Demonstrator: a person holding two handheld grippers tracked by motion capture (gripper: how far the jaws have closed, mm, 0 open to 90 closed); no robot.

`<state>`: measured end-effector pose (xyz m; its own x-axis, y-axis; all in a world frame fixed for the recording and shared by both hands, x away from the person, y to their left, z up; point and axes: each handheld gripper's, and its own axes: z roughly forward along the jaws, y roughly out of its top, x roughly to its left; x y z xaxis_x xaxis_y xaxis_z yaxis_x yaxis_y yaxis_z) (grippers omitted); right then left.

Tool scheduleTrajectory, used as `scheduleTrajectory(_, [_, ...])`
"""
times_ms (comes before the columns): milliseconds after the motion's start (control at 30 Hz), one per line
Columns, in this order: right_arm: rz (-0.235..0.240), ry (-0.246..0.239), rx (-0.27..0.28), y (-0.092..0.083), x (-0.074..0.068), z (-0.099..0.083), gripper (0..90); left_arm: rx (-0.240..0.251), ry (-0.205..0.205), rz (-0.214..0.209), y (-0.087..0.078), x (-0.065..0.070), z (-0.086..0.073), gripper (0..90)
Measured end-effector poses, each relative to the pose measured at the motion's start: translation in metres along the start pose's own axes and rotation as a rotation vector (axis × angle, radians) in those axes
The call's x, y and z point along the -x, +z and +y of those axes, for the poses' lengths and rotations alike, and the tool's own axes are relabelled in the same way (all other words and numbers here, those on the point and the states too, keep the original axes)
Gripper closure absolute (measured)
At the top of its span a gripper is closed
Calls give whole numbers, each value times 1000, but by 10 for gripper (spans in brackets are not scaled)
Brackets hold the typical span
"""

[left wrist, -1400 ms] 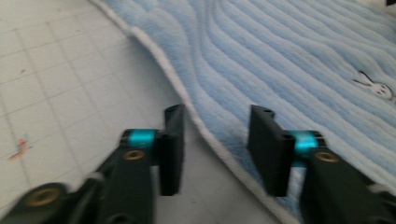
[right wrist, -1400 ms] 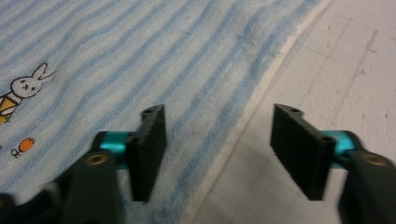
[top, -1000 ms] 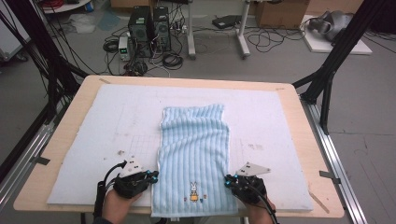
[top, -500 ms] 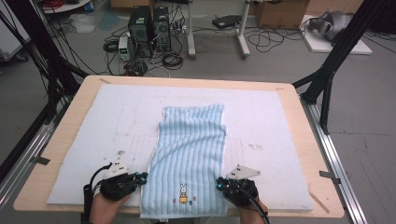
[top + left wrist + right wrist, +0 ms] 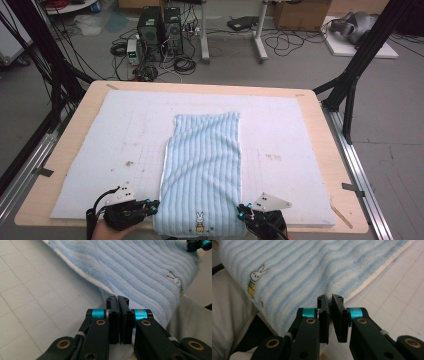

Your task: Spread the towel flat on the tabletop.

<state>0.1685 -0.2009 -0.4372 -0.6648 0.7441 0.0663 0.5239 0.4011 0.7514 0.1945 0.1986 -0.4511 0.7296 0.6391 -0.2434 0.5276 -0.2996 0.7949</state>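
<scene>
Blue striped towel [image 5: 205,170] between left tongs [image 5: 152,205] and right tongs [image 5: 242,211]; both narrowly parted, just opening, empty.

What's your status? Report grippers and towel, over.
Left gripper, right gripper: jaws just easing open, nothing between. Blue striped towel flat on mat, near end at table edge. Nothing in the way.

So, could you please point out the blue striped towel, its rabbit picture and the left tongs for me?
blue striped towel [image 5: 205,155]: high view, middle of its ribbed top.
rabbit picture [image 5: 199,221]: high view, the rabbit figure near the towel's near edge.
left tongs [image 5: 117,300]: left gripper view, between the two black tips.
</scene>
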Motion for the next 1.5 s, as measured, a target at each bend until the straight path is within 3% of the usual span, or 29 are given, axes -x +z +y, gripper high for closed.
scheduleTrajectory(67, [-31,28,34,-1,3,3,628,38,-10,25,0,-3,5,575])
scheduleTrajectory(100, [-31,28,34,-1,3,3,628,57,-26,32,0,-6,7,575])
scheduleTrajectory(133, [-50,55,59,0,9,8,557,72,-45,34,1,-9,11,526])
scheduleTrajectory(300, [-83,71,48,13,16,18,555,117,-73,97,16,-21,28,468])
scheduleTrajectory(367, [-102,67,27,21,18,22,582,108,-95,114,24,-27,33,504])
scheduleTrajectory(400, [-115,68,1,28,23,24,631,96,-110,118,29,-29,34,569])
scheduleTrajectory(500, [-109,78,-26,32,26,24,717,33,-106,138,41,-28,36,644])
scheduleTrajectory(533, [-79,73,-32,34,27,21,816,18,-94,149,44,-26,35,736])
scheduleTrajectory(567, [-61,70,-30,33,27,21,856,19,-84,165,44,-24,35,848])
scheduleTrajectory(633, [-55,45,-35,32,26,20,871,8,-69,158,44,-21,34,860])
scheduleTrajectory(767, [-45,22,-38,26,24,17,876,5,-92,125,38,-19,29,864])
scheduleTrajectory(967, [-13,22,-20,9,20,5,876,-20,-74,54,28,-11,22,856])
scheduleTrajectory(1033, [-4,12,-21,5,17,3,875,-9,-74,56,26,-12,23,822])
scheduleTrajectory(1067, [-3,3,-21,3,16,1,865,-3,-79,68,25,-14,25,687])
scheduleTrajectory(1100, [-3,3,-21,3,16,1,865,10,-86,78,26,-16,26,687])
scheduleTrajectory(1133, [-7,7,-7,3,18,3,768,29,-101,89,26,-21,30,581])
scheduleTrajectory(1167, [-13,20,2,3,19,4,714,41,-108,94,27,-24,33,535])
scheduleTrajectory(1267, [-39,40,34,5,29,12,608,82,-112,117,30,-35,44,479])
scheduleTrajectory(1367, [-55,47,48,8,38,18,581,123,-74,137,33,-44,56,465])
scheduleTrajectory(1500, [-77,45,72,16,54,34,521,163,-64,150,38,-60,72,432])
